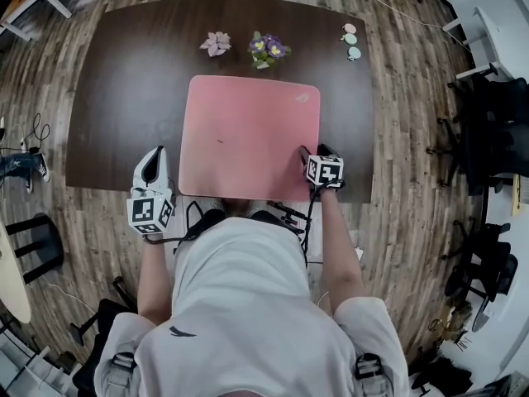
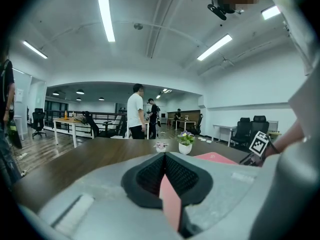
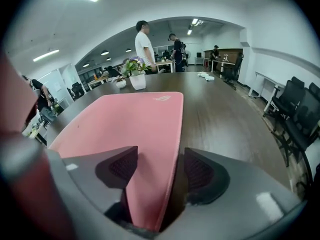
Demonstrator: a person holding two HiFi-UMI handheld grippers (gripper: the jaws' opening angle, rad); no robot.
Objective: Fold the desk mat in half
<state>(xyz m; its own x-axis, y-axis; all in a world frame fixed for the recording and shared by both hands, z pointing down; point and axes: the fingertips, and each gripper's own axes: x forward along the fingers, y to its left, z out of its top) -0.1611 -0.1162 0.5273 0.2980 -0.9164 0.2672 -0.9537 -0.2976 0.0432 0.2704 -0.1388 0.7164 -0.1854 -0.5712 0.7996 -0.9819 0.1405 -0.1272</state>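
My right tongs (image 3: 156,174) stand released at the 5 o'clock corner of the pink desk mat (image 3: 125,129). Their jaws are wide apart and the mat's near right edge runs between them with neither pad pressing it. My left tongs (image 2: 164,169) are clenched on a thin pink strip (image 2: 171,201) just off the mat's 7 o'clock corner, and I cannot tell whether that strip belongs to the mat. The mat lies flat and unfolded in the middle of the dark surface (image 1: 124,98), with a purple-flowered pot (image 1: 267,48) and a pink flower (image 1: 216,43) at its 12 o'clock and three small round pieces (image 1: 350,40) toward 1 o'clock.
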